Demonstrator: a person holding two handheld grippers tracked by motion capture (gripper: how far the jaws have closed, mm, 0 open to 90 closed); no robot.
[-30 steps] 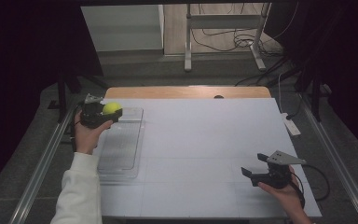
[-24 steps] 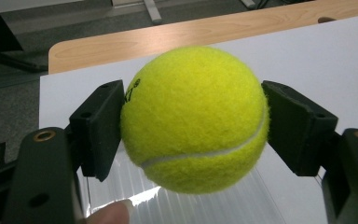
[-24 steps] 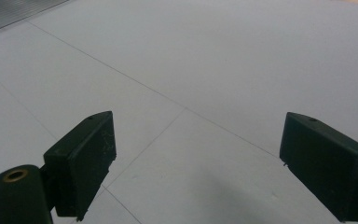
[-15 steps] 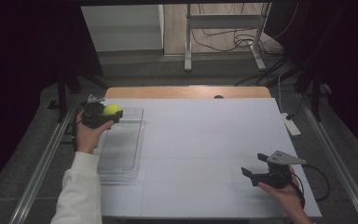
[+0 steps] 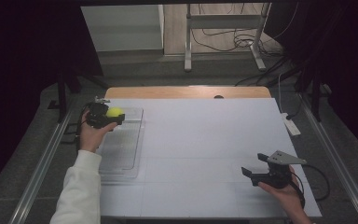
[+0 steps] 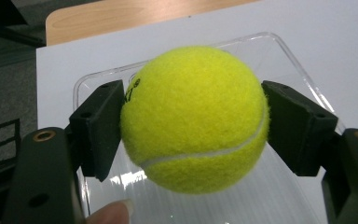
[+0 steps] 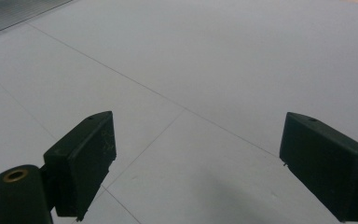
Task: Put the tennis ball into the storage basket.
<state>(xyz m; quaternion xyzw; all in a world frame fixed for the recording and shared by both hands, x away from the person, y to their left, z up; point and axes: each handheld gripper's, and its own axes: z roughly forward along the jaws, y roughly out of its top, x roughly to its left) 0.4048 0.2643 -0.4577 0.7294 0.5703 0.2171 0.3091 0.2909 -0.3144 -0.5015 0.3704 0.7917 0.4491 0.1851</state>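
Note:
A yellow tennis ball [image 6: 193, 119] sits between the black jaws of my left gripper [image 6: 193, 126], whose pads press on both its sides. In the high view the left gripper [image 5: 114, 115] holds the ball [image 5: 114, 112] above the far end of a clear plastic tray [image 5: 123, 154] at the table's left. The tray's rim [image 6: 279, 44] lies right under the ball. My right gripper [image 5: 255, 166] rests low at the table's near right, jaws wide apart, with bare white table between them [image 7: 196, 154].
The white table top [image 5: 205, 140] has a wooden strip [image 5: 186, 92] along its far edge. A white power strip [image 5: 291, 124] lies off the right edge. Metal rails [image 5: 39, 172] run along both sides, and a stand with cables [image 5: 223, 42] is behind the table.

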